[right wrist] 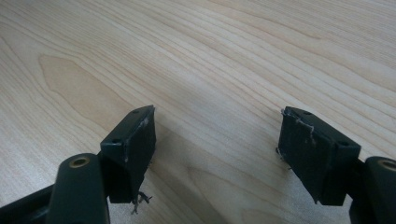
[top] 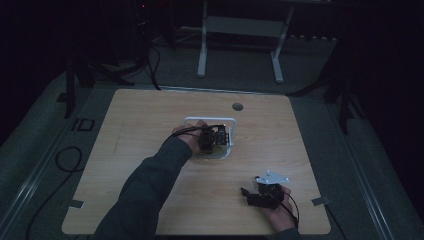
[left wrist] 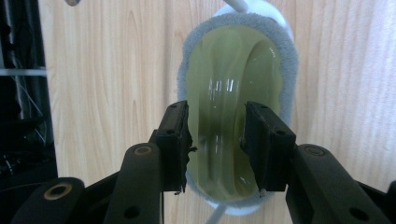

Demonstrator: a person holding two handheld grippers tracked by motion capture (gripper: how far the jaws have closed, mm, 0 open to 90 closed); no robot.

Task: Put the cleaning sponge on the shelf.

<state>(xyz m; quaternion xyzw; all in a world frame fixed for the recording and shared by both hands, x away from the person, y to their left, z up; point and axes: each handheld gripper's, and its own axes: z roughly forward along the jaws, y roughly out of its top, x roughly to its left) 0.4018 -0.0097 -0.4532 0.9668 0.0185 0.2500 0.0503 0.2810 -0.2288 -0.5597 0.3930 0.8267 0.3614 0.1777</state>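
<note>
The left gripper [left wrist: 217,144] is held over a white tray [top: 231,121] at the middle of the wooden table [top: 150,120], as seen from the high view; its jaws are spread, and in the left gripper view the two black pads [left wrist: 175,140] are seen on either side of a glossy yellow-green object [left wrist: 231,84], with a thin gap visible between the left pad and the object's edge; whether the right pad touches the object cannot be told; the object is therefore not counted as pinched. The yellow-green object is seen lying on a grey fuzzy pad [left wrist: 289,60], whose rim shows around it, and that pad is seen resting inside the white tray [left wrist: 275,14]; the object's surface is ridged and reflects light in streaks. From the high view the left hand [top: 187,135] is seen at the tray's left part, with a dark sleeve [top: 145,190] reaching in from the bottom edge and a cable [top: 192,129] looped over the hand.

The right gripper [right wrist: 217,154] is held low over bare wood, near the table's front right edge in the high view [top: 265,192], well apart from the tray; its jaws are spread wide, and nothing is seen between them but the wood grain [right wrist: 210,60]; frayed bits are seen on the pads' edges. A grey three-cornered plate [top: 272,177] is seen on top of it. A round dark hole [top: 237,106] is seen in the tabletop beyond the tray.
</note>
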